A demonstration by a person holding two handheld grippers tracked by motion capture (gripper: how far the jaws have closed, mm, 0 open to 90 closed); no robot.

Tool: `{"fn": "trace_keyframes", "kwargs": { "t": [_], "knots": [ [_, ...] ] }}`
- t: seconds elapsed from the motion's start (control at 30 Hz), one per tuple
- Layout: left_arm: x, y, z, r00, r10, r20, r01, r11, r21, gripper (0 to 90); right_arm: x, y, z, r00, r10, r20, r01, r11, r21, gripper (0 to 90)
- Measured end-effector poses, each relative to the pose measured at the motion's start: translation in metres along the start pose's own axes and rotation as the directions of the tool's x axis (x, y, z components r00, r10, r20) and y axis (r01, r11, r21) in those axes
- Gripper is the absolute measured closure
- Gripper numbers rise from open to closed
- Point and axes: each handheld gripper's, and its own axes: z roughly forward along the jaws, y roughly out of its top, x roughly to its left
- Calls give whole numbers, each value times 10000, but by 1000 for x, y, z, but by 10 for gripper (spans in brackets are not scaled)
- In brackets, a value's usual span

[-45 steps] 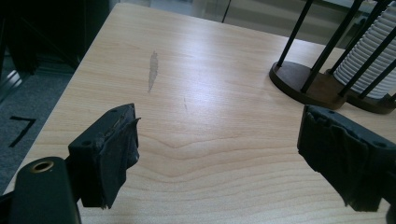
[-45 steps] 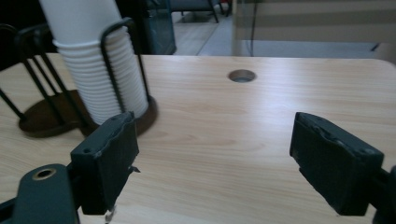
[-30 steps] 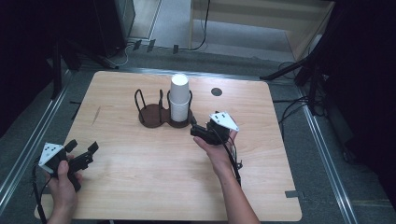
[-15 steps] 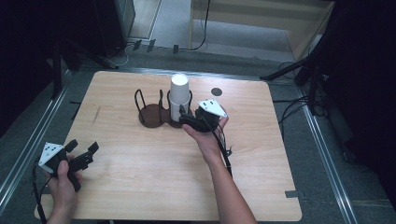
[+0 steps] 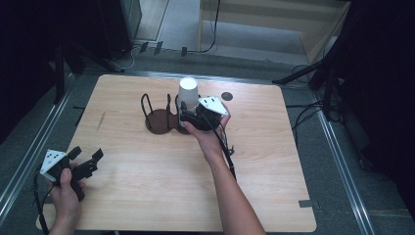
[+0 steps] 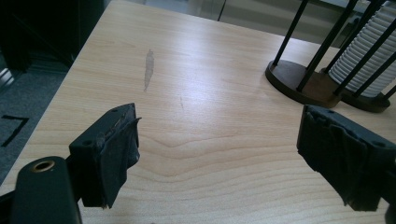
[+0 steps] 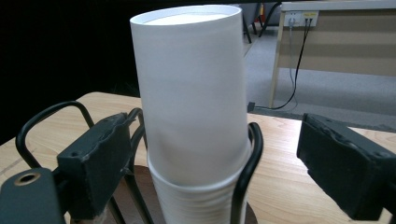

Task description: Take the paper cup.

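Scene: a person stands at a pale wooden counter [image 5: 147, 196], holding a two-fingered gripper in each hand
Cup stack: a tall stack of white paper cups [image 5: 188, 93] stands upright in the right-hand ring of a dark wire cup holder [image 5: 159, 117], near the far middle of the counter
Top cup: in the right gripper view the top cup [image 7: 191, 84] sits upside down over the ribbed stack below it, its flat base uppermost
Holder: two round dark bases side by side, each ringed by thin black uprights; the left ring has no cups
Right gripper: the right gripper [image 5: 188, 116] is at the near right side of the cup stack, pointing at it
Right fingers: the fingers [image 7: 100, 163] have just been closing, with the cup between them; a gap shows at each side, so they do not press on it
Left gripper: the left gripper [image 5: 90, 161] hovers at the near left corner of the counter, well apart from the holder
Left fingers: the fingers [image 6: 112, 149] are spread wide, with only bare wood between them
Mark: a small dark round spot [image 5: 226, 96] lies on the counter just right of the cups
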Motion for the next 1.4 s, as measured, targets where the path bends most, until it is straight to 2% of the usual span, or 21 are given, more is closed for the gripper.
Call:
{"fn": "trace_keyframes", "kwargs": {
  "t": [0.23, 0.57, 0.7, 0.73, 0.77, 1.0, 1.23, 1.4],
  "knots": [
    [0, 0, 0, 10000, 18, -70, -18, 10000, -25, 133, 8, 2, 14, 10000, -32, 21, 32, 9997, -224, 126],
    [-1, 0, 1, 10000, 33, -65, -33, 10000, -41, 134, 14, 4, 34, 9994, -127, 337, 132, 9998, -158, 147],
    [0, 0, 1, 10000, 20, -55, -21, 10000, -33, 133, 17, 4, 39, 9987, -198, 469, 203, 9997, -117, 211],
    [0, 0, 1, 10000, 20, -55, -21, 10000, -33, 133, 17, 4, 39, 9987, -198, 469, 203, 9997, -117, 211],
    [0, 0, 1, 10000, 32, -48, -32, 10000, -33, 133, 16, 3, 40, 9984, -186, 539, 193, 9997, -139, 258],
    [0, 0, 1, 10000, 54, -40, -54, 10000, -26, 134, 16, 5, 39, 9980, -245, 590, 266, 9990, -353, 272],
    [-1, 0, 1, 9999, 82, -63, -82, 10000, -14, 133, 18, 15, 34, 9976, -288, 633, 346, 9951, -922, 279],
    [-1, 0, 1, 9999, 94, -74, -95, 10000, -25, 133, 18, 23, 28, 9987, -322, 400, 370, 9916, -1240, 287]
  ]
}}
